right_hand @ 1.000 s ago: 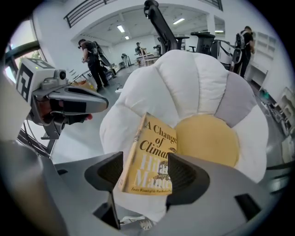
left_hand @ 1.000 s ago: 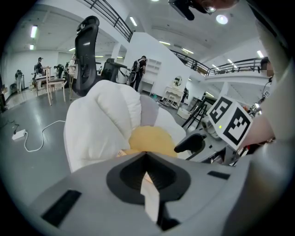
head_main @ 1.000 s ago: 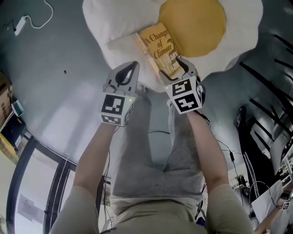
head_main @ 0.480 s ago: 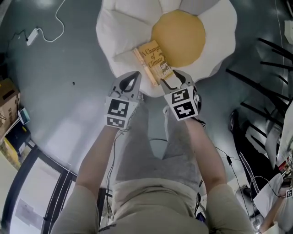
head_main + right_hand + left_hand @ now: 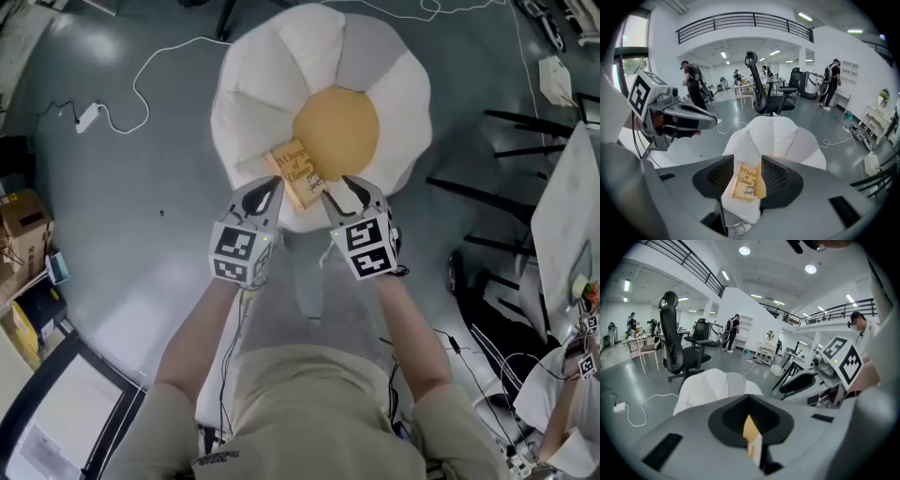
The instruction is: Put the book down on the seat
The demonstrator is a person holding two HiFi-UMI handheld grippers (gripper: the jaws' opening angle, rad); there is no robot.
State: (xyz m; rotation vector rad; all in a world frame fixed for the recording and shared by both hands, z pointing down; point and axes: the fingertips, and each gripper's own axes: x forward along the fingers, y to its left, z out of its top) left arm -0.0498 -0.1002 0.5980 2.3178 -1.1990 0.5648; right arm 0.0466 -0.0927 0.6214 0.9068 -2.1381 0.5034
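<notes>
Grey hall floor (image 5: 141,206) under a flower-shaped seat (image 5: 272,84) of white and grey petals round a yellow centre. Reaching forward over its near edge, two bare forearms (image 5: 197,328) side by side, each ending in a marker cube (image 5: 239,251), both aimed forward and down. Closed tip to tip and holding nothing, the left tongs (image 5: 269,185). Partly open after just closing in, pads apart with nothing gripped between them, the right tongs (image 5: 349,190). Below and between the two sets of tips, flat on a white petal against the yellow centre and touched by neither, the yellow book (image 5: 296,174), cover up, framed in the gap of the right tongs in the right gripper view. Left of the left tongs and well apart, a white cable with its plug block (image 5: 87,116) on the floor, and a cardboard box (image 5: 21,220) at the edge. Right of the right tongs, black stand legs (image 5: 469,191). Beyond the seat, a black office chair (image 5: 761,84) and several people far off in the hall.
</notes>
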